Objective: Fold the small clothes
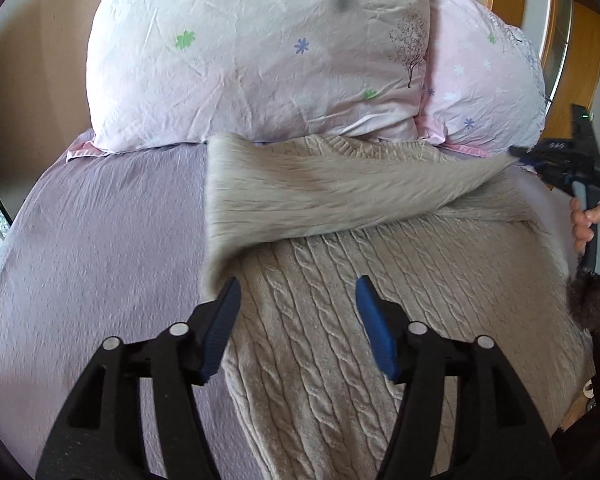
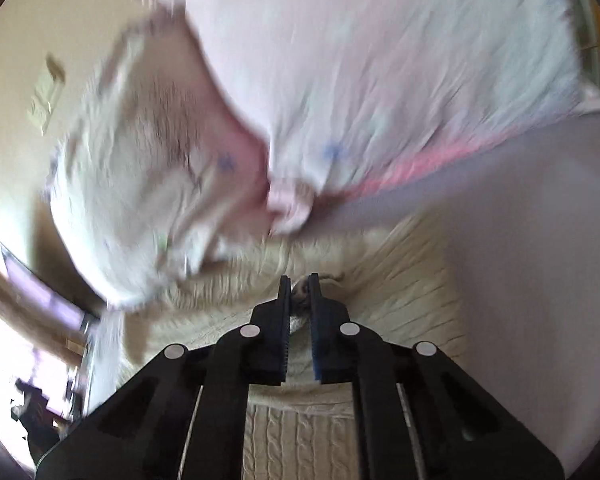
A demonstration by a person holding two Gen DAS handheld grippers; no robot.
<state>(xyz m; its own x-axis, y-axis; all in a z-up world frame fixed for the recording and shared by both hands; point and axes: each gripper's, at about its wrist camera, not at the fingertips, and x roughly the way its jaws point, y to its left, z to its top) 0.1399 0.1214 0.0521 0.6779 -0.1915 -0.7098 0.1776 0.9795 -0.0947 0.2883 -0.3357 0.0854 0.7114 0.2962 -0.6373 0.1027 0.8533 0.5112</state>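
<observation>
A beige cable-knit sweater [image 1: 340, 340] lies on the lilac bed sheet [image 1: 100, 240]. Its upper part [image 1: 320, 192] is lifted and drawn across as a blurred fold. My left gripper [image 1: 298, 304] is open, fingers spread just above the sweater's body, the left pad beside the hanging fold. My right gripper [image 1: 518, 154] shows at the far right, shut on the sweater's edge, with the hand on its handle. In the right wrist view the right gripper [image 2: 300, 280] is shut on a pinch of the sweater [image 2: 400, 292]. That view is blurred.
Two pale pink flowered pillows [image 1: 252, 60] [image 1: 484, 80] lie at the head of the bed, touching the sweater's top. A wooden headboard [image 1: 580, 40] stands at the back right. A beige wall [image 1: 28, 60] is at the left.
</observation>
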